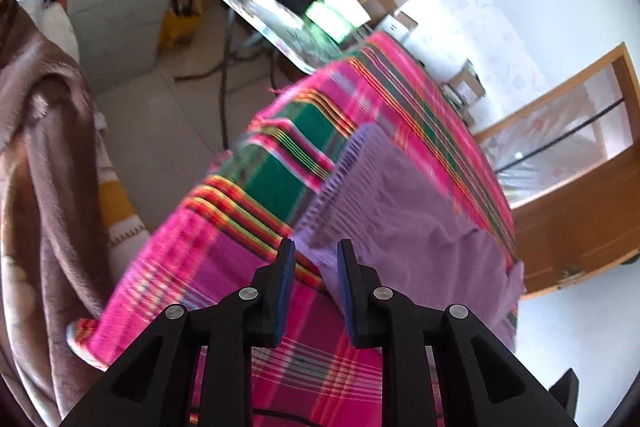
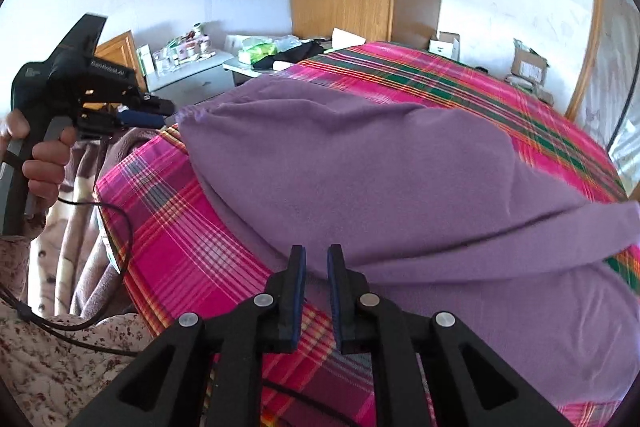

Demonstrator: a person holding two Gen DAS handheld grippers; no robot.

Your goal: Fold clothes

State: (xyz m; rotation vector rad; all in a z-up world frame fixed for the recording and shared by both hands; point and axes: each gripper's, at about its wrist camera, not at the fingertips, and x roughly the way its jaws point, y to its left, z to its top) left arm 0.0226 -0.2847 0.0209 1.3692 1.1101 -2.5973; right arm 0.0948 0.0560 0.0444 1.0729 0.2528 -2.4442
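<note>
The purple garment point(image 2: 380, 163) lies spread on the plaid sheet point(image 2: 168, 227) of the bed; its near part is cut off by the picture's edge and its ribbed hem point(image 1: 340, 183) is blurred in the left view. The left gripper point(image 1: 316, 259) stands a little apart, with the hem's corner between its pads but not pinched. The right gripper point(image 2: 317, 263) is slightly parted and holds nothing, just above the garment's near edge. A hand point(image 2: 48, 163) holds the left gripper's handle.
</note>
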